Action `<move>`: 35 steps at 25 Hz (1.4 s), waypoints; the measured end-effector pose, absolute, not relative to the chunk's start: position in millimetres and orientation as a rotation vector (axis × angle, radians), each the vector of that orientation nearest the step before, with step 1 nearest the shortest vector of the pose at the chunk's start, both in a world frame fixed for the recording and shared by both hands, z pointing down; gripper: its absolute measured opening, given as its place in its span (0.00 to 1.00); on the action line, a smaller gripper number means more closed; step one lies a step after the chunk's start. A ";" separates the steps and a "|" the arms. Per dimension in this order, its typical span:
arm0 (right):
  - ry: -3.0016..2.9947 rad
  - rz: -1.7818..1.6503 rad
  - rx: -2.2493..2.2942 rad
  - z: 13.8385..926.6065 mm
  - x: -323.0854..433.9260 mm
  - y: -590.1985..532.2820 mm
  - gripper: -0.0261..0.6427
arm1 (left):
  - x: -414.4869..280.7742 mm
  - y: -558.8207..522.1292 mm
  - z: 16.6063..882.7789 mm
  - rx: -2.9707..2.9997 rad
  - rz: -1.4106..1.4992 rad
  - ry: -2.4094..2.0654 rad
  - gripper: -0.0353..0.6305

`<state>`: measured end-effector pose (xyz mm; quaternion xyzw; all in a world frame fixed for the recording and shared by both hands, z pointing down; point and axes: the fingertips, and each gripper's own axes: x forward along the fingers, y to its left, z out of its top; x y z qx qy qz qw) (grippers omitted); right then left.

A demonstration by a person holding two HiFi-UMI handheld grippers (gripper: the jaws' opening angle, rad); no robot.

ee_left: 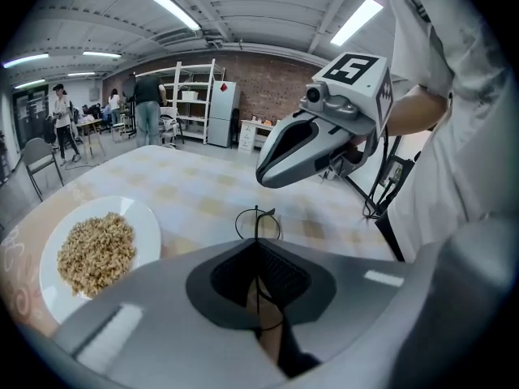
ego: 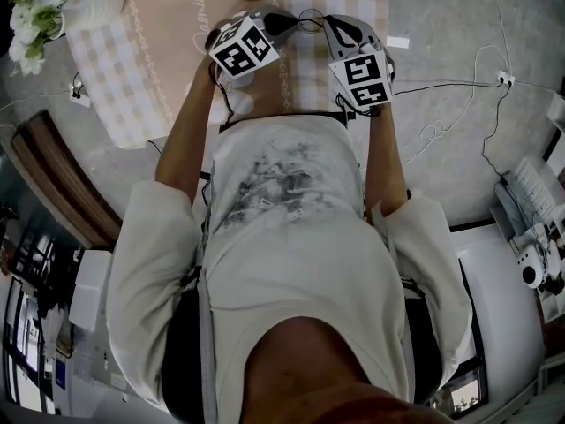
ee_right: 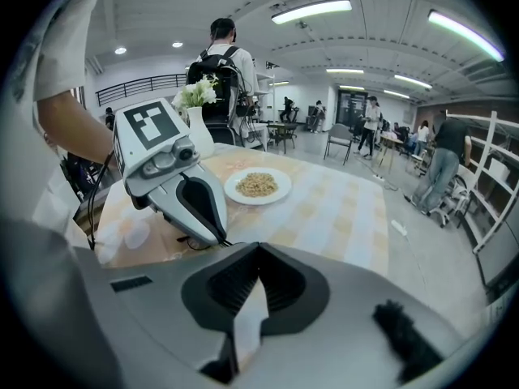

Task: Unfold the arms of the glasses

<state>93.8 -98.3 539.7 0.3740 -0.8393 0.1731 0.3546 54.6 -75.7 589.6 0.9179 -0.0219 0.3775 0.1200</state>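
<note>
Left gripper view: left gripper (ee_left: pixel 258 258) has its jaws clamped on the thin wire frame of the glasses (ee_left: pixel 258 222). A lens loop sticks out at 12 o'clock of the jaws, over the checked tablecloth (ee_left: pixel 203 189). Plate (ee_left: pixel 147 232) of grain sits at 9 o'clock. In the head view the right gripper (ego: pixel 325 21) is at 3 o'clock of the glasses, tip just beside them. Its jaws are pressed together, but I can't tell if a temple arm is pinched. Likely step: starting on the first arm. Next move needs a sure pinch on the arm, then a gentle outward swing while the left gripper braces the frame.
</note>
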 end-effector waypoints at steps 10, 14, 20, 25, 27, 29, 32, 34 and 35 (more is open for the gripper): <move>-2.153 0.425 0.821 561.8 88.5 -97.9 0.06 | 53.4 -69.9 592.5 2.687 1.123 -0.020 0.07; -2.158 0.427 0.775 565.8 84.7 -97.7 0.06 | 53.8 -69.2 592.5 2.690 1.127 -0.010 0.07; -2.138 0.432 0.706 573.8 79.7 -93.4 0.06 | 53.7 -68.6 592.2 2.694 1.129 -0.001 0.07; -2.133 0.485 0.722 579.6 78.6 -91.4 0.06 | 53.3 -67.7 592.9 2.698 1.133 0.007 0.07; -2.128 0.495 0.721 580.5 79.3 -91.3 0.06 | 53.1 -68.5 592.4 2.702 1.129 0.005 0.07; -2.116 0.490 0.707 581.9 81.5 -91.3 0.06 | 53.3 -69.6 590.9 2.707 1.120 0.003 0.07; -2.117 0.484 0.706 581.7 80.9 -92.7 0.06 | 53.8 -70.3 588.2 2.712 1.106 -0.003 0.07; -2.108 0.465 0.703 580.8 79.7 -93.2 0.06 | 54.1 -70.2 587.1 2.716 1.102 -0.007 0.07; -2.101 0.457 0.701 580.8 79.4 -92.9 0.06 | 54.1 -70.0 586.6 2.717 1.100 -0.010 0.07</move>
